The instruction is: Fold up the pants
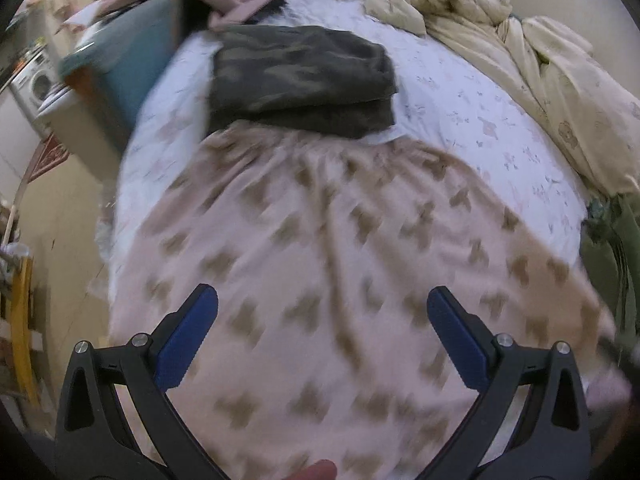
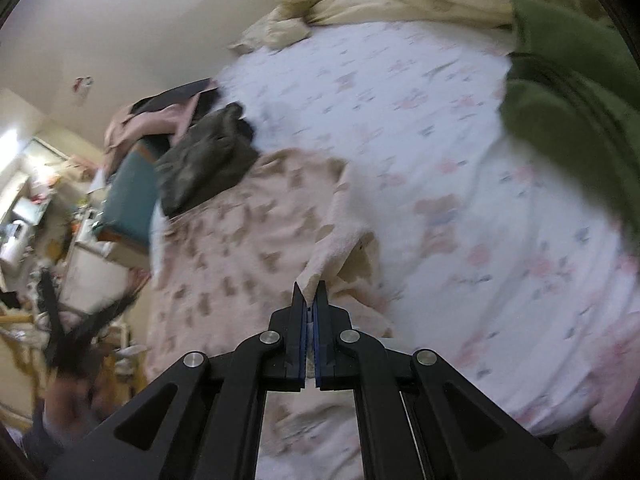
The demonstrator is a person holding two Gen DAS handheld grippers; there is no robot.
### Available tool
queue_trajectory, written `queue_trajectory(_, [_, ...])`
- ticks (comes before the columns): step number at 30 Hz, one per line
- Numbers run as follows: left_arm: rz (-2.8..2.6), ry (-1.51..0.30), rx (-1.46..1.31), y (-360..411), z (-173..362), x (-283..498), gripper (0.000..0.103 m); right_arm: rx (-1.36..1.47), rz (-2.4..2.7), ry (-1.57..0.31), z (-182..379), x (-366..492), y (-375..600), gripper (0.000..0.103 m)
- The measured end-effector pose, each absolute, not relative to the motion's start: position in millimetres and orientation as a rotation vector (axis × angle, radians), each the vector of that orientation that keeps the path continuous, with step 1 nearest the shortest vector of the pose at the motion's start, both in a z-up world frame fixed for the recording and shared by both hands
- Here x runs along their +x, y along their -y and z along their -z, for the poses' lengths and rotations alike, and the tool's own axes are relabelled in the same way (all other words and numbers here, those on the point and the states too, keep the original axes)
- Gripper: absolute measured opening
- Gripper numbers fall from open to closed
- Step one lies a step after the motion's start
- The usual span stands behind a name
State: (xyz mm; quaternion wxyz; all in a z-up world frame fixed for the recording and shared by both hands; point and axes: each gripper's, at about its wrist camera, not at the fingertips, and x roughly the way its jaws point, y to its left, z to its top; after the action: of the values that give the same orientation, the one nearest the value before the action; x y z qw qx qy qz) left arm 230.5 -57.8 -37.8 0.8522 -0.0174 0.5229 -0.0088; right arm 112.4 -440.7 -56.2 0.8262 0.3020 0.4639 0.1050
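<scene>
Right gripper [image 2: 310, 294] is clamped on an edge of soft, limp pink pants [image 1: 320, 260]; left gripper [image 1: 322, 308], spread, hovers above them; a hem grip is judged best.

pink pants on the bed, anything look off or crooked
Yes. The pink pants lie rumpled, and the edge pinched in the shut right gripper is lifted and turned over. The open left gripper holds nothing. The far end of the pants reaches the folded camouflage pants; whether it tucks beneath is unclear.
</scene>
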Motion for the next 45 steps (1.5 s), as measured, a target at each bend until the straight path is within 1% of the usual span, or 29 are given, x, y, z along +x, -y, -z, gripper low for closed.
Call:
queue_trajectory(4, [0.064, -1.145, -0.089, 107.3, 55.3, 313.8, 0.102, 0.702, -0.264, -1.01, 68.4, 112.5, 432.1, 0.001])
queue_trajectory(5, [0.062, -1.158, -0.097, 118.4, 61.4, 331.4, 0.102, 0.704, -0.267, -1.016, 70.0, 112.1, 430.7, 0.001])
queue_trajectory(6, [0.052, -1.171, -0.104, 128.1, 67.2, 345.6, 0.099, 0.695, -0.264, -1.021, 71.0, 114.3, 428.2, 0.001])
queue_trajectory(8, [0.067, -1.223, -0.132, 150.1, 83.4, 372.9, 0.098, 0.673, -0.264, -1.041, 74.3, 122.3, 422.8, 0.001])
queue_trajectory(10, [0.082, -1.262, -0.138, 176.4, 101.2, 398.7, 0.083, 0.676, -0.266, -1.066, 79.7, 125.6, 420.8, 0.001])
queue_trajectory(13, [0.084, -1.329, -0.155, 204.1, 129.2, 424.6, 0.082, 0.662, -0.295, -1.104, 84.7, 130.4, 415.3, 0.001])
queue_trajectory(18, [0.025, -1.374, -0.108, 223.2, 162.7, 450.4, 0.08, 0.642, -0.376, -1.173, 92.5, 128.0, 402.7, 0.001])
queue_trajectory(19, [0.018, -1.389, -0.103, 224.6, 168.5, 454.1, 0.077, 0.627, -0.398, -1.186, 92.7, 126.3, 397.9, 0.001])
queue_trajectory(20, [0.026, -1.407, -0.097, 226.2, 174.3, 457.3, 0.071, 0.614, -0.418, -1.196, 92.6, 125.6, 393.9, 0.001])
queue_trajectory(21, [0.032, -1.413, -0.092, 227.0, 176.1, 458.4, 0.054, 0.605, -0.439, -1.205, 92.5, 124.6, 390.1, 0.001])
queue_trajectory(22, [0.037, -1.422, -0.063, 228.7, 178.1, 459.3, 0.042, 0.594, -0.464, -1.221, 92.8, 123.3, 385.1, 0.001])
queue_trajectory(23, [0.05, -1.419, -0.046, 229.7, 177.2, 459.4, 0.035, 0.586, -0.483, -1.228, 92.5, 122.5, 381.4, 0.001])
queue_trajectory(24, [0.071, -1.414, -0.035, 230.6, 174.9, 459.4, 0.015, 0.572, -0.514, -1.237, 91.4, 121.6, 375.7, 0.001])
queue_trajectory(25, [0.105, -1.41, -0.011, 231.3, 170.5, 459.7, 0.002, 0.56, -0.528, -1.24, 90.6, 123.7, 372.0, 0.001])
queue_trajectory(32, [0.23, -1.342, 0.053, 207.1, 105.1, 445.6, 0.0, 0.482, -0.626, -1.2, 74.3, 116.3, 353.7, 0.001])
queue_trajectory(36, [0.264, -1.305, 0.076, 172.5, 63.0, 441.2, 0.0, 0.43, -0.73, -1.113, 48.9, 101.5, 340.5, 0.001])
queue_trajectory(39, [0.298, -1.27, 0.148, 145.8, 30.8, 431.3, 0.0, 0.359, -0.834, -1.036, 20.7, 87.7, 318.7, 0.001])
queue_trajectory(42, [0.295, -1.258, 0.217, 116.0, 15.7, 427.8, 0.0, 0.298, -0.942, -0.979, -8.0, 78.7, 287.8, 0.001])
queue_trajectory(45, [0.268, -1.243, 0.244, 77.3, 5.5, 422.2, 0.0, 0.248, -1.024, -0.957, -25.0, 74.5, 254.6, 0.001])
